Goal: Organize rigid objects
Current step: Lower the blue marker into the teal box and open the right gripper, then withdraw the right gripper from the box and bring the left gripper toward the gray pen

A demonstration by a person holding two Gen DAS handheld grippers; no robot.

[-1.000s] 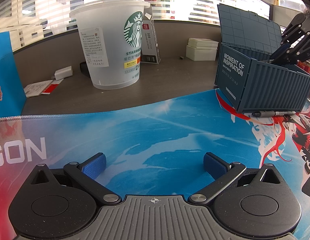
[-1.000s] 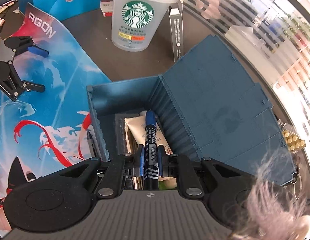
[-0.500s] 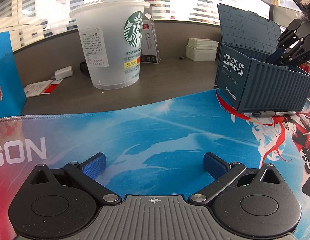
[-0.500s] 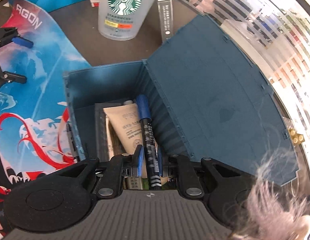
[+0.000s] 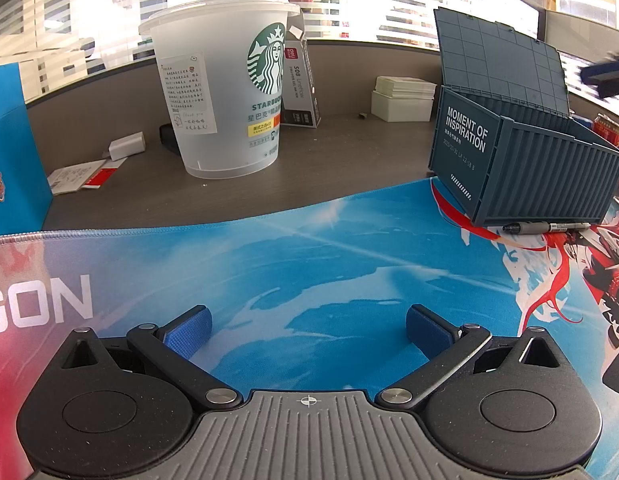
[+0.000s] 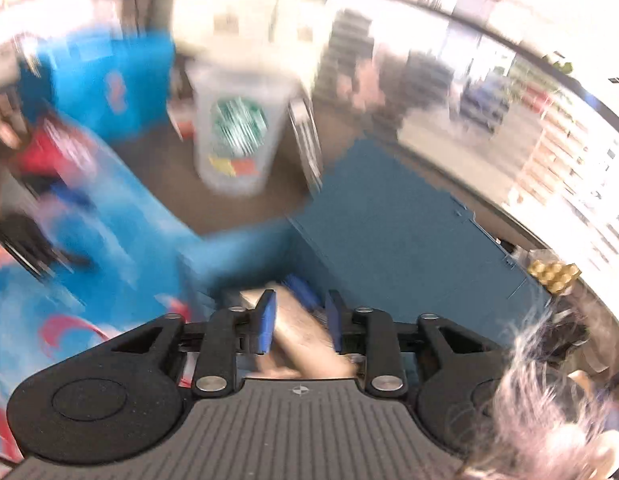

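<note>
While the left gripper rests wide open, a grey pen lies crosswise beside the blue container-shaped plastic box, nearer the parted, empty right gripper.

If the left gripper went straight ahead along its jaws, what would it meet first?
Probably the clear plastic Starbucks cup, just left of centre beyond the blue printed desk mat. The left gripper is open over bare mat; depth is uncertain.

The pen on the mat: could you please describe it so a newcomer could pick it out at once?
Find the blue container box with its lid raised, on the right of the mat. The pen lies flat on the mat along the foot of the box's near wall. It is slim, dark grey and silver, and outside the box.
</note>
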